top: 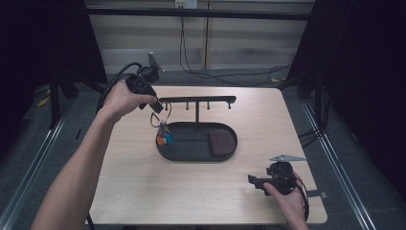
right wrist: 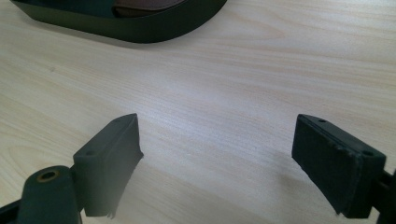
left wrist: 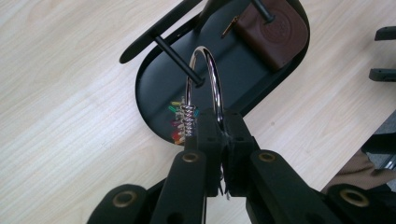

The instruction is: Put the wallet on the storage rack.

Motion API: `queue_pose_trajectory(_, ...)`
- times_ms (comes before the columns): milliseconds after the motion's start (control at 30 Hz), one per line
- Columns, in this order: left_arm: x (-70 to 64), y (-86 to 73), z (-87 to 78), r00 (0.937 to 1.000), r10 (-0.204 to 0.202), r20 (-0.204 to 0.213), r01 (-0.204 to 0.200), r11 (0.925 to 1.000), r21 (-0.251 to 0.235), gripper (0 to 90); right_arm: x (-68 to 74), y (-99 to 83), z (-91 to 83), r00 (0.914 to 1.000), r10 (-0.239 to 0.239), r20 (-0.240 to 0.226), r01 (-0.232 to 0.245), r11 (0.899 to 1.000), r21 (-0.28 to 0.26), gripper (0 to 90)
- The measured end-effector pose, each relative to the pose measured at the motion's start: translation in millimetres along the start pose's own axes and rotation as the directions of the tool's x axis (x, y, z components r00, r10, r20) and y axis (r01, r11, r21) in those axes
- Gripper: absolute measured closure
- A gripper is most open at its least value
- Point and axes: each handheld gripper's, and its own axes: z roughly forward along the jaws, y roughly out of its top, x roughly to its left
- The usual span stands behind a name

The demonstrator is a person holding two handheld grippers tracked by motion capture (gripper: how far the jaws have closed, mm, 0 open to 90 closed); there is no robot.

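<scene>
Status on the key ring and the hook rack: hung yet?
Done: left gripper is shut on the key ring and has it lifted off the black tray. In hand: the ring's loop sits at the rack's end peg, apparently around it. Left: release. Right gripper is open and idle over the table; a brown pouch lies in the tray.

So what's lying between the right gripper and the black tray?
Nothing: in the right gripper view, bare wooden table stretches from the open right gripper to the black tray.
</scene>
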Motion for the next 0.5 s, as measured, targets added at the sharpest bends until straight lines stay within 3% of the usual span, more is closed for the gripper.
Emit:
queue_pose_trajectory(100, 3.8, -2.3, 0.7, 1.0, -0.003, 0.002, 0.003, 0.9998, -0.019, 87.8, 0.3, 0.0, 0.1, 1.0, 0.003, 0.002, -0.003, 1.0, 0.002, 15.7)
queue_pose_trajectory(167, 5.2, -3.5, 1.3, 0.9999, 0.016, -0.001, -0.016, 0.9994, -0.03, 87.8, 0.5, 0.1, 0.4, 1.0, 0.004, 0.002, -0.004, 1.0, 0.004, 15.7)
queue_pose_trajectory(233, 6.3, -4.9, 3.1, 1.0, -0.002, 0.0, 0.002, 0.9991, -0.043, 87.8, 0.7, 0.3, 0.8, 1.0, 0.004, -0.001, -0.004, 1.0, 0.008, 15.7)
queue_pose_trajectory(500, 13.0, -5.5, 10.7, 1.0, -0.006, 0.004, 0.007, 0.9981, -0.061, 87.7, 0.0, 0.2, 0.4, 1.0, 0.003, 0.001, -0.003, 1.0, 0.004, 15.7)
